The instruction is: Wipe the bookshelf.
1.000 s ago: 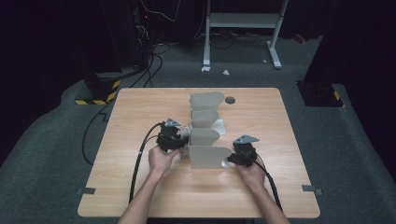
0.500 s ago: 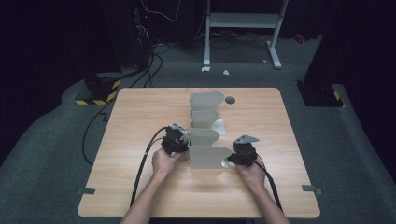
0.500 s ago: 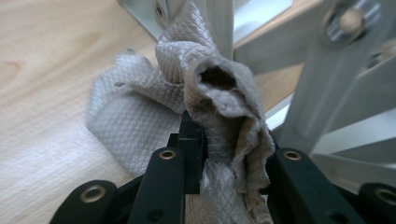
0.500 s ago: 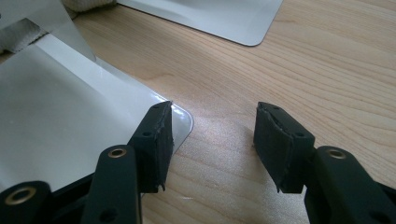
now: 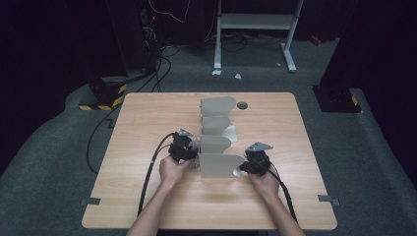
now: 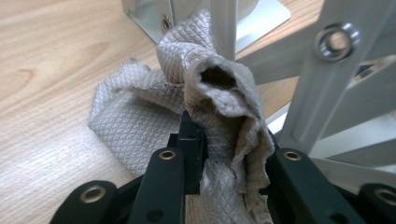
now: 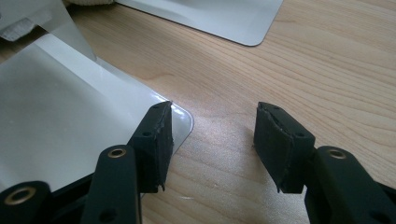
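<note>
Overhead view; 2 close views at table.

A row of grey metal plates stood upright mid-worktop. The left gripper lay against the row's left side, the right gripper just beside its nearest plate's right end. A dark round hole sat right of the farthest plate.

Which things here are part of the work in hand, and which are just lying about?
In use:
- grey cloth, clamped in the left gripper
- metal rack of upright plates, beside the cloth
- right gripper, fingers apart at the rack's base plate

Lying about:
- dark round spot on the table
- white scraps on the floor
</note>
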Demonstrator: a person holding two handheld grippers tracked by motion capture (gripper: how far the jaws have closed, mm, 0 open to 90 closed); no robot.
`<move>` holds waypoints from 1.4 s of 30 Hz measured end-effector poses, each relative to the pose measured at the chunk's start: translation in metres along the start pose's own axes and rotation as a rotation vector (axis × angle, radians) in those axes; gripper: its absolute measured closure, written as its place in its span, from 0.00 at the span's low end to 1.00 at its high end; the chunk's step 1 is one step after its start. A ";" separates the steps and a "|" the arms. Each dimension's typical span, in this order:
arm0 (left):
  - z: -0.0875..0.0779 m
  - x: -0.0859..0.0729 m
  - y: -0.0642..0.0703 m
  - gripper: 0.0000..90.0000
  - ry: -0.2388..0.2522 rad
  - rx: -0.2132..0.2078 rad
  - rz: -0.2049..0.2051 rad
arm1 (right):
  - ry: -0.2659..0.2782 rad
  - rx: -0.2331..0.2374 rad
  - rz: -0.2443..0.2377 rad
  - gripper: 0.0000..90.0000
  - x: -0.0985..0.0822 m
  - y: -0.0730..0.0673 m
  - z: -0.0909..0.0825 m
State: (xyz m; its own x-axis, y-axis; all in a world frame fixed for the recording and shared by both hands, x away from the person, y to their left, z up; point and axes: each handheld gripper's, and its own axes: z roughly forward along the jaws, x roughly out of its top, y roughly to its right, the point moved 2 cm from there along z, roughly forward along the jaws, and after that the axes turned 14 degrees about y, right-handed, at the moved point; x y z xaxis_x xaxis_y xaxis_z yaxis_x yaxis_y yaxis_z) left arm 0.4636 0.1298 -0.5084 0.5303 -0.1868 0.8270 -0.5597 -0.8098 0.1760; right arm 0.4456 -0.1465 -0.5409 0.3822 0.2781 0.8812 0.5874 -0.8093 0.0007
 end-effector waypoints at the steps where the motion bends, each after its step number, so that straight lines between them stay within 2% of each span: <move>1: -0.002 0.001 0.001 0.81 0.005 -0.001 0.003 | 0.000 0.000 0.000 0.53 0.000 0.000 0.000; 8: -0.013 0.012 0.004 0.81 0.056 -0.006 0.003 | 0.000 0.000 0.000 0.53 0.000 0.000 0.000; 12: -0.021 0.021 0.007 0.81 0.087 -0.011 0.019 | 0.000 0.000 0.000 0.53 0.000 0.000 0.000; 14: -0.023 0.024 0.007 0.81 0.087 -0.003 0.034 | 0.000 0.000 0.001 0.53 0.000 0.000 0.000; 18: -0.031 0.029 0.005 0.81 0.126 -0.023 0.009 | 0.000 0.000 0.001 0.53 0.000 0.000 0.000; 22: -0.038 0.032 0.006 0.82 0.148 -0.037 0.008 | 0.000 0.000 0.001 0.53 0.000 0.000 0.000; 28: -0.047 0.046 0.015 0.82 0.183 -0.049 0.043 | 0.000 0.000 0.001 0.53 0.000 0.000 0.000; 32: -0.055 0.054 0.019 0.82 0.206 -0.041 0.065 | 0.000 0.000 0.001 0.53 0.000 0.000 0.000; 35: -0.060 0.058 0.018 0.82 0.230 -0.054 0.053 | 0.000 0.000 0.001 0.53 0.000 0.000 0.000; 38: -0.060 0.061 0.018 0.82 0.233 -0.055 0.055 | 0.000 0.000 0.001 0.53 0.000 0.000 0.000; 42: -0.054 0.057 0.018 0.82 0.202 -0.041 0.065 | 0.000 0.000 0.001 0.53 0.000 0.000 0.000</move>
State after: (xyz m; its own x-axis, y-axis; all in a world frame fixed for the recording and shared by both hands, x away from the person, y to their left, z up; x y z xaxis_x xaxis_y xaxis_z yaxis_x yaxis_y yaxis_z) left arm 0.4496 0.1348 -0.4297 0.3558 -0.1196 0.9269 -0.6163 -0.7756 0.1365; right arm 0.4455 -0.1465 -0.5408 0.3827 0.2777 0.8812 0.5871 -0.8095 0.0001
